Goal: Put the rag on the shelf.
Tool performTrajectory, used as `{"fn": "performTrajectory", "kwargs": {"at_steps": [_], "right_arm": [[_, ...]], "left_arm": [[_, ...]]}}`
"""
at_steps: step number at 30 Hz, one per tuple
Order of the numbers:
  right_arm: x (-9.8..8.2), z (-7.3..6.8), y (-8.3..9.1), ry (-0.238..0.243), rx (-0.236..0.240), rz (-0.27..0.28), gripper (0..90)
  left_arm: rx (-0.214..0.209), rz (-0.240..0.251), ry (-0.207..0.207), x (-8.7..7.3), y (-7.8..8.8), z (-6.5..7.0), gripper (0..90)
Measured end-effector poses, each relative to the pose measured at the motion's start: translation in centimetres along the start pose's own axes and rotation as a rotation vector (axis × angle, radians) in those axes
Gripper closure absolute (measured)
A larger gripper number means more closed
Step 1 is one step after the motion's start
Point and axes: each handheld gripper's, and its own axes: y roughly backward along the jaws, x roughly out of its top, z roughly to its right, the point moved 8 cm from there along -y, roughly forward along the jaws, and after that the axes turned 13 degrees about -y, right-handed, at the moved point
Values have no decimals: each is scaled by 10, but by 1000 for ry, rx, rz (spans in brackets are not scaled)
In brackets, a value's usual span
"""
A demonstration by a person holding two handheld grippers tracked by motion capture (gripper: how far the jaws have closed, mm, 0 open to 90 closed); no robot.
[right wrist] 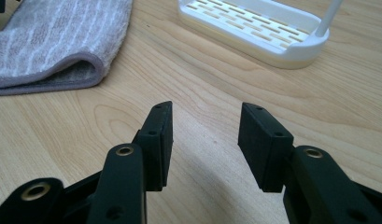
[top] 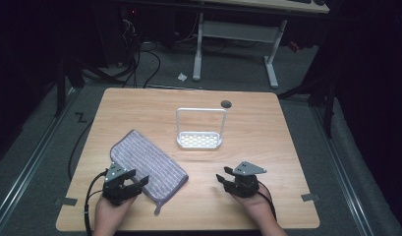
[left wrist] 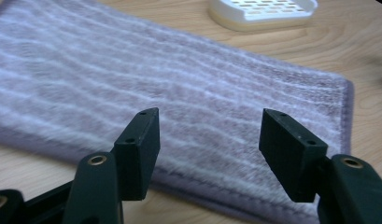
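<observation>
A folded purple-grey striped towel (top: 147, 164) lies flat on the wooden table (top: 257, 123), left of centre. My left gripper (top: 134, 182) hovers open at the towel's near edge; in the left gripper view the towel (left wrist: 179, 88) spreads out beyond the gripper (left wrist: 209, 133), with nothing between the jaws. My right gripper (top: 224, 175) is open over bare wood at the front right, holding nothing. From the right gripper view, the gripper (right wrist: 205, 135) points toward the towel's folded corner (right wrist: 53, 37) and a white rack (right wrist: 254, 28).
A small white slotted rack with a tall wire handle (top: 199, 129) stands at the table's middle; its base (left wrist: 263, 11) also appears in the left gripper view. A dark round grommet (top: 226, 103) sits at the far edge. Desk legs and cables lie on the floor beyond.
</observation>
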Motion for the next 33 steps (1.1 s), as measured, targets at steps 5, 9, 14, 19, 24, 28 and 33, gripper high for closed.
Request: {"fn": "performTrajectory", "kwargs": {"at_steps": [5, 9, 14, 19, 24, 28, 33], "right_arm": [[-1, 1, 2, -28, 1, -2, 556], [-4, 0, 3, -35, 7, -10, 557], [-3, -5, -3, -36, 22, -20, 567], [-2, -10, -5, -27, 37, -18, 572], [2, -16, -4, -27, 54, -7, 579], [2, -19, -4, -24, 60, -3, 583], [3, -27, -5, -15, 77, 0, 594]], "left_arm": [[-40, -20, -27, 5, -11, 14, 396], [-39, -117, -105, -6, -24, 25, 816], [-53, -116, -119, -6, -24, 31, 872], [-129, -104, -147, -8, -23, 53, 872], [-262, -103, -206, -8, -26, 97, 872], [-336, -108, -263, -9, -27, 126, 871], [-439, -111, -320, -10, -26, 158, 835]]}}
